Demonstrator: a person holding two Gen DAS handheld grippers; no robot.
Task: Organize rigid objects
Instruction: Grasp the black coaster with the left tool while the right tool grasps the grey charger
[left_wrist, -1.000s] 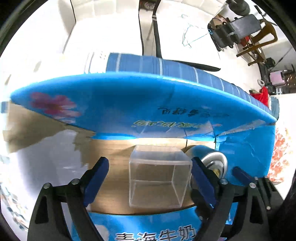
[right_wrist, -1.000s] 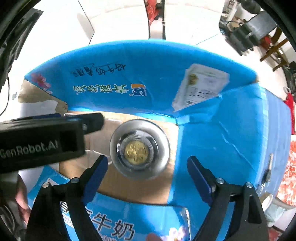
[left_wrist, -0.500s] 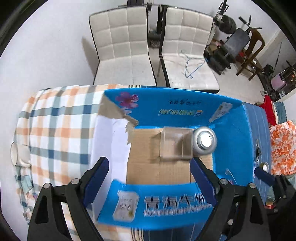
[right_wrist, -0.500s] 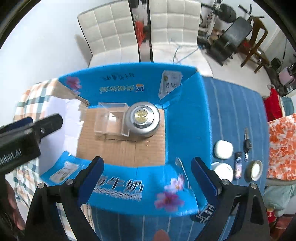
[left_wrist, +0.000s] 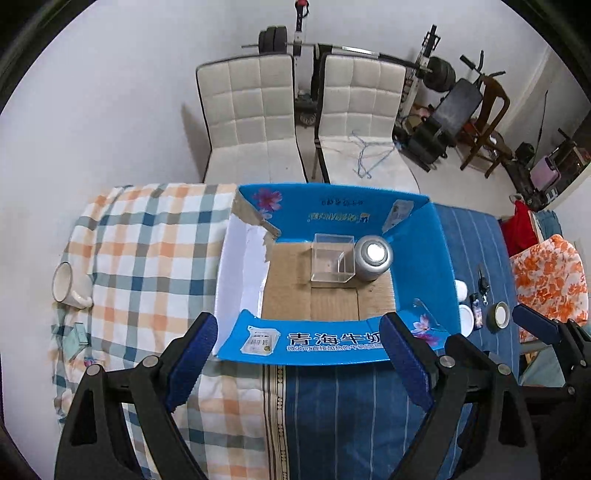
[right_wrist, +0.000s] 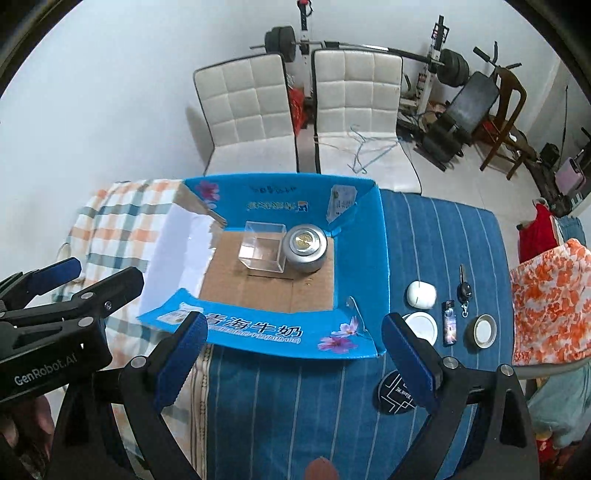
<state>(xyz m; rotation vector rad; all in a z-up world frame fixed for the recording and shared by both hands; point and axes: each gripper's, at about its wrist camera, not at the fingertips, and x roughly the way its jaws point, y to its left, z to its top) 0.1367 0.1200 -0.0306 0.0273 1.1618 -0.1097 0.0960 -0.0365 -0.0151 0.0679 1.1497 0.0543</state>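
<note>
Clear plastic cube box (right_wrist: 263, 249) sits inside blue milk carton box (right_wrist: 360, 258), touching round silver tin (right_wrist: 306, 248) on its right; left gripper (left_wrist: 297, 363) spread wide, empty, above near flap; right gripper (right_wrist: 293, 358) likewise wide, empty; white earbud case (right_wrist: 421, 294), lighter (right_wrist: 449, 326), car key (right_wrist: 463, 288) lie on striped cloth right of carton.

"青海牛奶" on blue carton flap (right_wrist: 255, 330); "GenRobot.AI" on left hand-held gripper (right_wrist: 51, 291).

Bright, even light — sharp, fisheye-warped edges
</note>
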